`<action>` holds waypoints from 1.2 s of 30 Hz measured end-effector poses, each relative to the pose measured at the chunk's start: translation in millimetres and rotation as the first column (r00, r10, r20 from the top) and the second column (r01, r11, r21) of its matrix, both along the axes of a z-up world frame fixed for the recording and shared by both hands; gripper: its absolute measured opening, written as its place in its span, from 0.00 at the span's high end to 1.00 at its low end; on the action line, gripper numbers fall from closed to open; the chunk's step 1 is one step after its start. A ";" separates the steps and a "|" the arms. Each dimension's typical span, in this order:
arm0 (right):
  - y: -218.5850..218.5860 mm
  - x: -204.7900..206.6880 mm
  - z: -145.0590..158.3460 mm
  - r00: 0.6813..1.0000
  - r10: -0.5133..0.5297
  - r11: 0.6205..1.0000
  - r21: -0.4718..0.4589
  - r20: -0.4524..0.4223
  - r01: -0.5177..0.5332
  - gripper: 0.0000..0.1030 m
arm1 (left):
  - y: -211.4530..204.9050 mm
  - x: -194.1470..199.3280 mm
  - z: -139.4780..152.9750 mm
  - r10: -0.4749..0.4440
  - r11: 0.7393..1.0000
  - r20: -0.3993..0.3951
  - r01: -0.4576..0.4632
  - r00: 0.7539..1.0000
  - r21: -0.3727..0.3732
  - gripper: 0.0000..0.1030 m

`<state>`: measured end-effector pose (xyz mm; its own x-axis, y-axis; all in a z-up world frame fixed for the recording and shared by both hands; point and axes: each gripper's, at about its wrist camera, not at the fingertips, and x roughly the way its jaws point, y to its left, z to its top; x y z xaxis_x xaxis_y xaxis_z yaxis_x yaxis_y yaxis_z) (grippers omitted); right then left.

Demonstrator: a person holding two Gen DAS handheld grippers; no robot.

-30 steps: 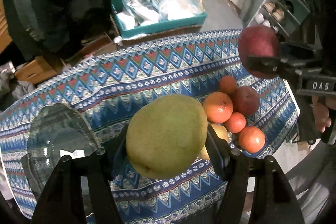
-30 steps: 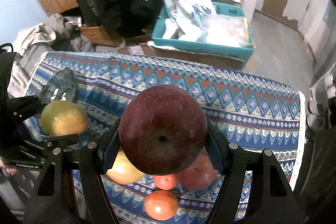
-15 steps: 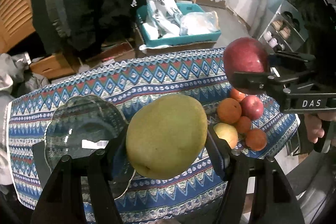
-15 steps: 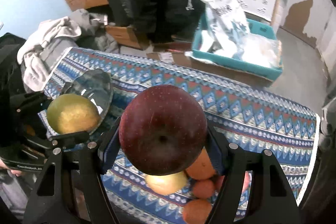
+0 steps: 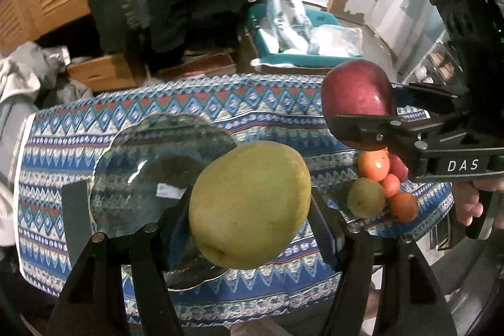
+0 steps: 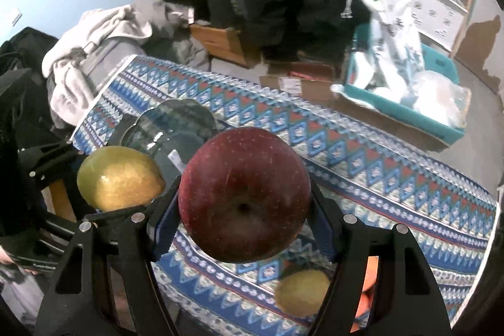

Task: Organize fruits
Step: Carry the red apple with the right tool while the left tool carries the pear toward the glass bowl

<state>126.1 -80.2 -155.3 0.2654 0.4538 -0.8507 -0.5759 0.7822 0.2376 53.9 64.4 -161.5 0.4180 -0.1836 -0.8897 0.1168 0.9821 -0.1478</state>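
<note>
Two grips live: left gripper (image 5: 250, 207) clamps the yellow-green pear (image 5: 249, 205), right gripper (image 6: 244, 199) clamps the red apple (image 6: 244, 199) (glass plate (image 5: 132, 166) centre-left of frame).

Red apple (image 6: 244, 199) hides most of fruit pile (image 6: 302, 292).

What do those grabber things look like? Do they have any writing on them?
Both are black. The left gripper has two flat angular fingers with small silver screws. The right gripper looks the same, and its side says DAS in white letters. A little green light glows on the black box behind it.
</note>
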 end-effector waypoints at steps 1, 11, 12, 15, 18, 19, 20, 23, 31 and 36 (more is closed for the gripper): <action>5.8 0.2 -2.3 1.000 0.007 1.000 0.002 -0.008 -0.007 0.30 | 4.3 -0.9 -1.2 0.008 1.000 -0.003 -0.008 1.000 -0.003 0.33; 58.1 -2.0 -26.5 0.995 0.081 0.996 -0.030 -0.053 -0.082 0.30 | 51.6 -11.1 -24.0 0.089 0.996 -0.038 -0.089 0.995 0.007 0.33; 62.6 -2.2 -29.8 0.994 0.088 0.995 -0.031 -0.061 -0.090 0.30 | 56.2 -11.9 -28.2 0.099 0.995 -0.048 -0.099 0.994 0.011 0.33; 74.1 -2.3 -41.6 0.990 0.099 0.994 -0.027 -0.100 -0.102 0.30 | 68.7 -14.3 -41.4 0.122 0.993 -0.083 -0.122 0.989 0.004 0.33; 84.4 -0.9 -55.3 0.984 0.105 0.993 -0.030 -0.144 -0.110 0.30 | 77.9 -16.9 -55.9 0.140 0.990 -0.111 -0.138 0.984 0.021 0.33; 87.1 -0.7 -58.7 0.983 0.106 0.993 -0.033 -0.153 -0.113 0.30 | 79.2 -16.8 -59.9 0.141 0.990 -0.115 -0.139 0.983 0.031 0.33; 90.8 -0.5 -63.7 0.981 0.107 0.993 -0.037 -0.163 -0.114 0.30 | 80.7 -16.8 -66.0 0.146 0.989 -0.123 -0.141 0.982 0.048 0.33; 100.5 -0.3 -75.4 0.977 0.109 0.992 -0.048 -0.183 -0.119 0.30 | 86.0 -16.8 -80.0 0.160 0.987 -0.148 -0.152 0.976 0.061 0.33; 115.5 -5.0 -106.3 0.966 0.134 0.983 -0.091 -0.223 -0.158 0.30 | 99.8 -18.2 -109.1 0.188 0.982 -0.219 -0.182 0.957 0.046 0.33; 124.5 -11.2 -115.4 0.960 0.167 0.975 -0.110 -0.225 -0.195 0.30 | 98.6 -17.3 -120.3 0.185 0.983 -0.251 -0.180 0.950 0.046 0.33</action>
